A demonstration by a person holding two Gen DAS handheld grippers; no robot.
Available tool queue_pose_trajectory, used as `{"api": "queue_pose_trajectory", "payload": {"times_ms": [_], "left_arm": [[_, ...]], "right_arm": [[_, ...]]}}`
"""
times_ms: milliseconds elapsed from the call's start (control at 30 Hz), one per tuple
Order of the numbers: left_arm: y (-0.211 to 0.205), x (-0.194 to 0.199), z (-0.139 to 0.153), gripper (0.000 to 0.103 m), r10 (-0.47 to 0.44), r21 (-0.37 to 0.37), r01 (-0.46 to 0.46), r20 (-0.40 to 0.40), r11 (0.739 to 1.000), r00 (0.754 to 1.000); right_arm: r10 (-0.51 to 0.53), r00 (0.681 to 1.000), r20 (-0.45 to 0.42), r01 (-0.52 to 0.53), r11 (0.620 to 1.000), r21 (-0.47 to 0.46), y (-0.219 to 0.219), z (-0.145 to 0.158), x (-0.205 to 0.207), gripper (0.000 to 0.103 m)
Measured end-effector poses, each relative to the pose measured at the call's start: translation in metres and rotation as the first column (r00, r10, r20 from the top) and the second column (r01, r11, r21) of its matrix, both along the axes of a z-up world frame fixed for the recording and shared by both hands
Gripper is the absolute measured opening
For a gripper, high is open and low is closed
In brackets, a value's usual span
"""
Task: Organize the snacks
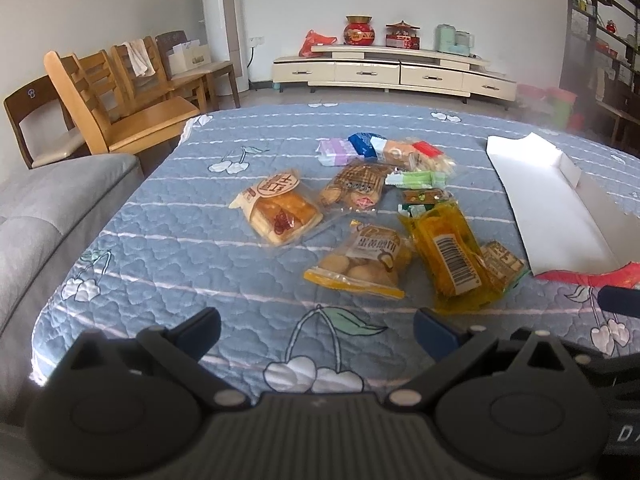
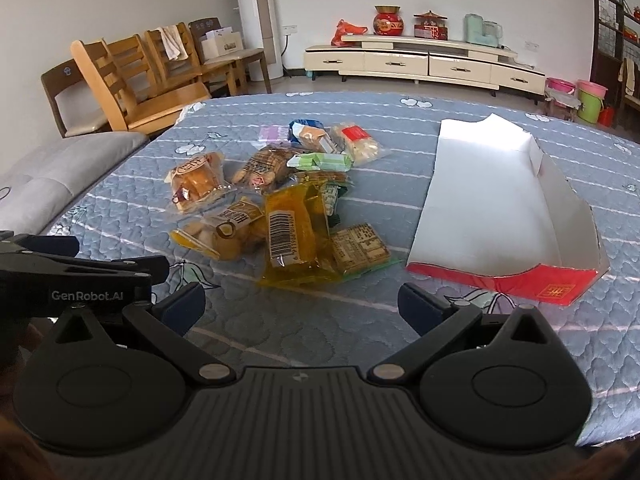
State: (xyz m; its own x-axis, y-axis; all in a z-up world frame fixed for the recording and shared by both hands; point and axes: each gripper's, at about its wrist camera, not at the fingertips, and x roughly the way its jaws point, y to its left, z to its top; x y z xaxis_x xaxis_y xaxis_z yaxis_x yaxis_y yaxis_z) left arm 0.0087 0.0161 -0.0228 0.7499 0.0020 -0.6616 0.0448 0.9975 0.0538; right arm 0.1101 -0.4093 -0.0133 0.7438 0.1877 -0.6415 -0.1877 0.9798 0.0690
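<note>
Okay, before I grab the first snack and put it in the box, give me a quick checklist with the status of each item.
1. Left tongs open and holding nothing: ok.
2. Right tongs open and holding nothing: ok.
3. White box open side up, no snacks inside: ok.
4. Box sits beside the snack pile, apart from it: ok.
5. Yellow barcode packet lies on top at the near edge, free to lift: ok, though it overlaps the label packet.
6. Whether the round-cookie bag is pinned under the yellow packet: cannot tell.
</note>
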Motion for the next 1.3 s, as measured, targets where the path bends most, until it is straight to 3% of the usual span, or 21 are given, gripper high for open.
{"api": "queue_pose_trajectory", "payload": {"times_ms": [1300], "left_arm": [[-0.0001,0.0056,-0.0061,0.102,-0.006,0.026,0.006,-0.004,1.000,1.000]], "right_arm": [[0.004,1.000,-0.031,-0.004,1.000,0.011,0.0035,-0.0053,0.0007,0.103]]}}
